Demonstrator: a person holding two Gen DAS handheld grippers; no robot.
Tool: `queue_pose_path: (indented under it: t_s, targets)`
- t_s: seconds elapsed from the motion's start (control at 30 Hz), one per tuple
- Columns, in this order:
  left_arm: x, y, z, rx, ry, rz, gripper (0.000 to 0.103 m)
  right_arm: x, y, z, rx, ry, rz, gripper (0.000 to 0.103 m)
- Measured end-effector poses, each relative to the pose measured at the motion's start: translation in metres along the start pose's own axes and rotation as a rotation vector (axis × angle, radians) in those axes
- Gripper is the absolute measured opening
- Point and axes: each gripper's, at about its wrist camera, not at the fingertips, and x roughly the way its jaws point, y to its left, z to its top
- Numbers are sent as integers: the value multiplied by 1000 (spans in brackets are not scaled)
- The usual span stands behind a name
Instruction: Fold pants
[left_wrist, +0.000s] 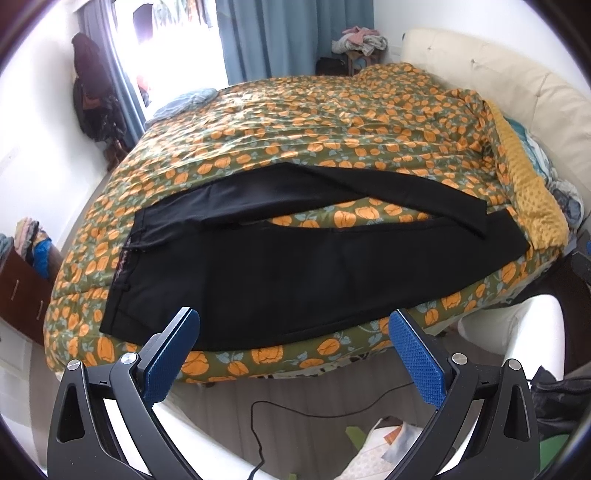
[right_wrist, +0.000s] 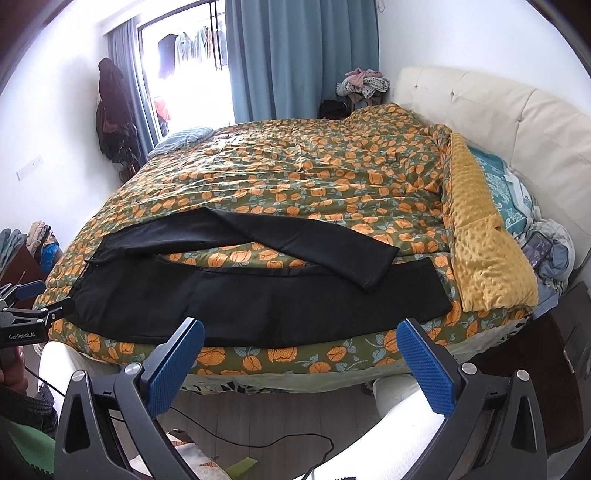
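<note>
Black pants (left_wrist: 295, 266) (right_wrist: 258, 295) lie spread on the near part of the bed, waistband to the left, legs running right. The far leg bends and crosses toward the near leg's cuff at the right. My left gripper (left_wrist: 293, 328) is open, hovering just before the bed's near edge, its blue pads (left_wrist: 170, 358) empty. My right gripper (right_wrist: 301, 338) is open too, off the bed's front edge below the near leg, holding nothing. The left gripper (right_wrist: 31, 299) shows at the left edge of the right wrist view, near the waistband.
The bed carries an orange-flowered green quilt (right_wrist: 314, 177) with a yellow dimpled blanket (right_wrist: 484, 240) at the right and a cream headboard (right_wrist: 498, 107). A dark wooden dresser (left_wrist: 22, 291) stands left. A black cable (left_wrist: 314, 406) trails on the floor. Blue curtains (right_wrist: 303, 55) hang behind.
</note>
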Motion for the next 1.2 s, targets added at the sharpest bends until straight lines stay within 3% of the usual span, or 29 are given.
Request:
queue_pose_path:
  t_s: [0.33,0.53,0.63,0.77,0.83,0.87,0.93,0.97,1.2]
  targets:
    - [0,-2,1,5,-4,-1,102,1,5,-1,-1,-17,74,103]
    - [1,-6,12,18,-69,40,102,4,10,1,-11,-50,144,103]
    - [4,-5,20,8,-91,43,102,16,13,9,-79,-69,129,103]
    - [11,3,21,-15,-78,27,102,73,-13,19,-220,-87,16,103]
    - [14,6,18,-21,-60,40,102,123,-35,18,-309,-27,-59,100]
    - [16,8,16,-26,-51,48,102,149,-44,15,-354,25,-89,91]
    - [20,12,12,-42,-28,62,102,196,-67,10,-406,131,-98,78]
    - [22,13,9,-51,-15,65,102,215,-77,8,-417,170,-100,76]
    - [42,15,9,-85,63,53,102,290,-88,8,-577,243,-123,76]
